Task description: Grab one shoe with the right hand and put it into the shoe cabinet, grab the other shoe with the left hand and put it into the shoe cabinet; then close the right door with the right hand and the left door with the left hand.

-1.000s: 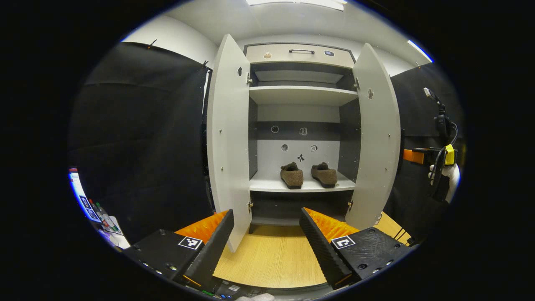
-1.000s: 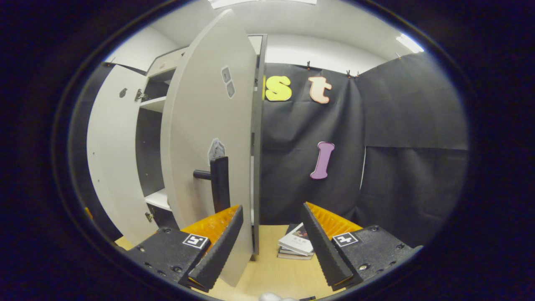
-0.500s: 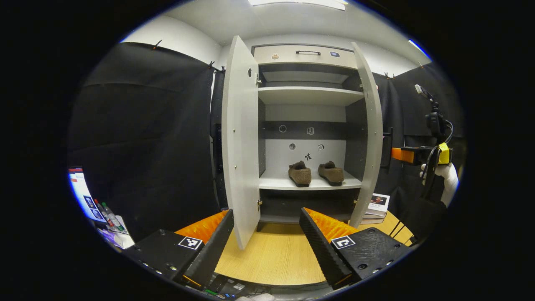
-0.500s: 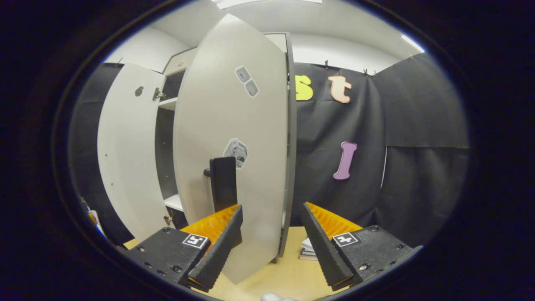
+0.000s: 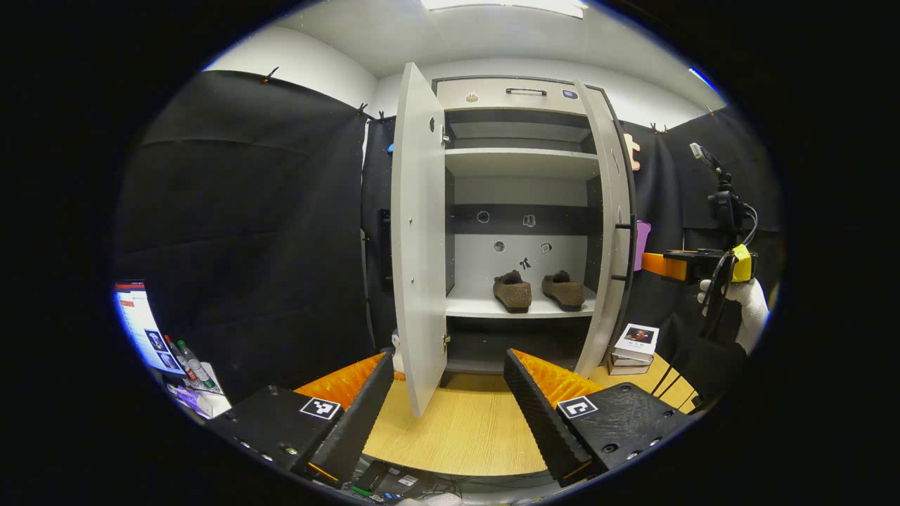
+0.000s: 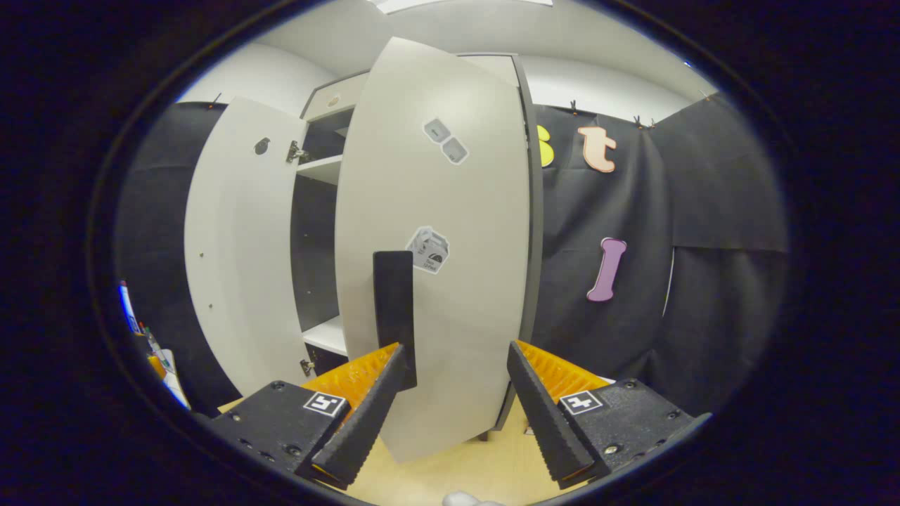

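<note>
Two brown suede shoes [image 5: 538, 291] sit side by side on the tall grey cabinet's [image 5: 520, 163] lower shelf, at twelve o'clock beyond the left hand-held gripper [image 5: 448, 407], whose fingers stand apart, empty. The right hand-held gripper [image 6: 457, 407], also spread wide, faces the half-closed grey right door [image 6: 450, 281], its black handle [image 6: 394, 306] at eleven o'clock.

Non-task items around the cabinet

A stack of books [image 5: 635, 344] lies on the wooden floor [image 5: 464, 429] just beside the cabinet's lower right corner. At the far left edge, a lit screen [image 5: 137, 325] stands upright, with several marker pens [image 5: 184, 356] just beside it. White ceiling [image 5: 492, 31] carries a bright light panel [image 5: 503, 4].
</note>
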`<action>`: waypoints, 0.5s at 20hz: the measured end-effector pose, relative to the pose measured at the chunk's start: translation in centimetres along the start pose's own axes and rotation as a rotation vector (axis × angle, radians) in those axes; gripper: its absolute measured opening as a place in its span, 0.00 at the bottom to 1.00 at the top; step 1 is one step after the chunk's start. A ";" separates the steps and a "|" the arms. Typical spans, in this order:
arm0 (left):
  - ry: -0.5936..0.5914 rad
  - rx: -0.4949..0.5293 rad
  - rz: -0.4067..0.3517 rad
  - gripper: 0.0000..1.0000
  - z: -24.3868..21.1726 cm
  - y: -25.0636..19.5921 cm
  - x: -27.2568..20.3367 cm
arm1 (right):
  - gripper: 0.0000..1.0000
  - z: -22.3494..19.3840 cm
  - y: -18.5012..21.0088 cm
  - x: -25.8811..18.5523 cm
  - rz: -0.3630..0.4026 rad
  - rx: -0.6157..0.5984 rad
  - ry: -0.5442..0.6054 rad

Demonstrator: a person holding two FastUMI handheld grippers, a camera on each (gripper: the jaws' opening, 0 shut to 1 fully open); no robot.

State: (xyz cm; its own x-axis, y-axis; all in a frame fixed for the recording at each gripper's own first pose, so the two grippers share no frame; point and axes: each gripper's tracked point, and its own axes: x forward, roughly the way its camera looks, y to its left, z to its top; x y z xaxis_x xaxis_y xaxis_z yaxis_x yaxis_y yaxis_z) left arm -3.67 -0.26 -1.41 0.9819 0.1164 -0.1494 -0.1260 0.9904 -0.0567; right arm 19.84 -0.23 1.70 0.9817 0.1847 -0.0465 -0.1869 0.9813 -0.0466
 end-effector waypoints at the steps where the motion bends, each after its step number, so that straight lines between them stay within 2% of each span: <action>1: 0.000 0.002 -0.002 0.96 0.0 0.2 0.1 | 0.95 0.0 0.1 -0.4 -0.001 0.002 0.004; 10: -0.015 0.025 -0.043 0.96 0.8 3.4 1.8 | 0.94 -2.0 1.7 -7.8 -0.036 0.016 0.027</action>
State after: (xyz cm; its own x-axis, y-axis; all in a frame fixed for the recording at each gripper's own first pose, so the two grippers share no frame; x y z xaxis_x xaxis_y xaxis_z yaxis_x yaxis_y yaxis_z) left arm -2.26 3.38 -1.12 0.9884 0.0746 -0.1322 -0.0803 0.9960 -0.0381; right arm 11.82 -0.13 -0.01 0.9863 0.1484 -0.0717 -0.1510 0.9880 -0.0327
